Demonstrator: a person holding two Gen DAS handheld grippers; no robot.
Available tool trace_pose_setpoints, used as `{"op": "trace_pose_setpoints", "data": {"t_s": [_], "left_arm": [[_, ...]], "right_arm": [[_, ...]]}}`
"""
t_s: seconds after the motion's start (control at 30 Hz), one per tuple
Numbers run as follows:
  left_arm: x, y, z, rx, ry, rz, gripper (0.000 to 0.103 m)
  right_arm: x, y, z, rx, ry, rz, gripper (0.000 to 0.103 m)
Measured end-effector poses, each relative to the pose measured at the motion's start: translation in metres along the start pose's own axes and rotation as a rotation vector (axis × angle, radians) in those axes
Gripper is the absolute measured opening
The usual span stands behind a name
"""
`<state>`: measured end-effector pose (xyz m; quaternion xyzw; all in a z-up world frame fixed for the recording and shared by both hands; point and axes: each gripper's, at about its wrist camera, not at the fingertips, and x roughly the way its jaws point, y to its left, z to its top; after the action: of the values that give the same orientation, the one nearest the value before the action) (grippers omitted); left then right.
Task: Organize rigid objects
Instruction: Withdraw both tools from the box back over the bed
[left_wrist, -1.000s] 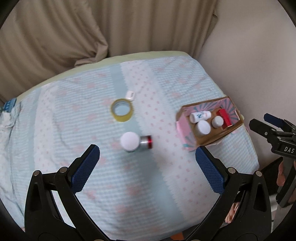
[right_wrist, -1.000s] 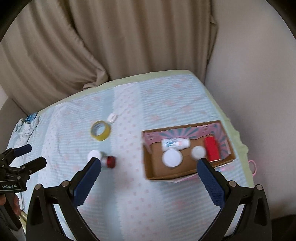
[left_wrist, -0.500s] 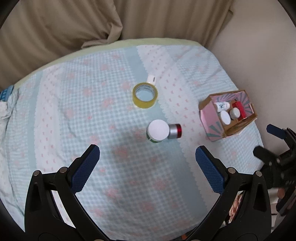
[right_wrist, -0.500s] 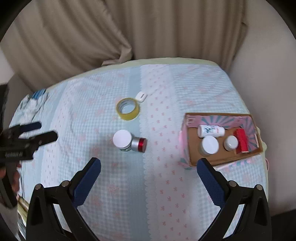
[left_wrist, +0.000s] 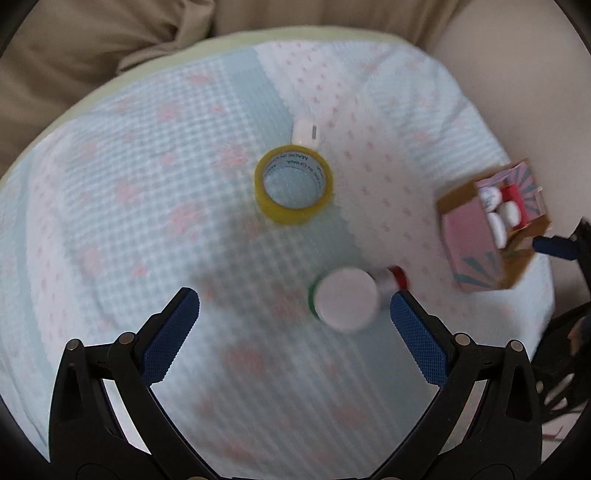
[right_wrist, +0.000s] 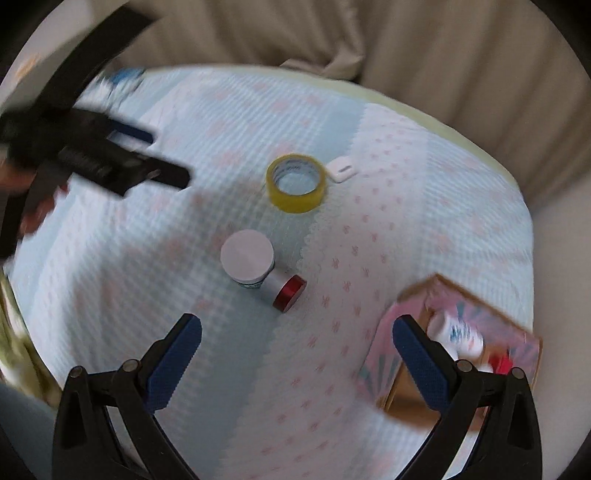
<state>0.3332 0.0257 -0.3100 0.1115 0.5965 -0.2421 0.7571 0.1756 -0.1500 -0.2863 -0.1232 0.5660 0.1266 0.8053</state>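
Observation:
A yellow tape roll (left_wrist: 293, 190) lies mid-table, with a small white object (left_wrist: 306, 133) just behind it. A white-lidded jar (left_wrist: 345, 301) stands beside a silver cylinder with a red end (left_wrist: 392, 282) that lies on its side. My left gripper (left_wrist: 294, 334) is open and empty, with the jar between its fingers and a little ahead. My right gripper (right_wrist: 297, 354) is open and empty, just short of the jar (right_wrist: 247, 258) and cylinder (right_wrist: 284, 290). A cardboard box (right_wrist: 458, 347) holding bottles sits at the right; it also shows in the left wrist view (left_wrist: 487, 232).
The table wears a blue and white cloth with pink dots (left_wrist: 147, 221). Beige curtains (right_wrist: 424, 48) hang behind it. The left gripper shows blurred at the left of the right wrist view (right_wrist: 110, 158). The right gripper's tip shows by the box (left_wrist: 554, 245).
Both grippers have moved in and down toward the jar and cylinder, which now look larger. The right gripper has swung left, away from the box. Both stay open.

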Motion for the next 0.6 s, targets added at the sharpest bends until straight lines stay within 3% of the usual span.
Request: {"op": "trace_pose_setpoints", "data": {"t_s": [0.27,0.6], "left_arm": [[0.119,0.0,0.033,0.079,0.035,-0.012,0.103],[0.166,-0.008,0.059,0.139,-0.028,0.014,0.103]], "right_arm": [[0.101,0.009,0.013,-0.303,0.094,0.049,0.103],[0.161,0.033,0.004,-0.506,0.122,0.104,0.103]]}}
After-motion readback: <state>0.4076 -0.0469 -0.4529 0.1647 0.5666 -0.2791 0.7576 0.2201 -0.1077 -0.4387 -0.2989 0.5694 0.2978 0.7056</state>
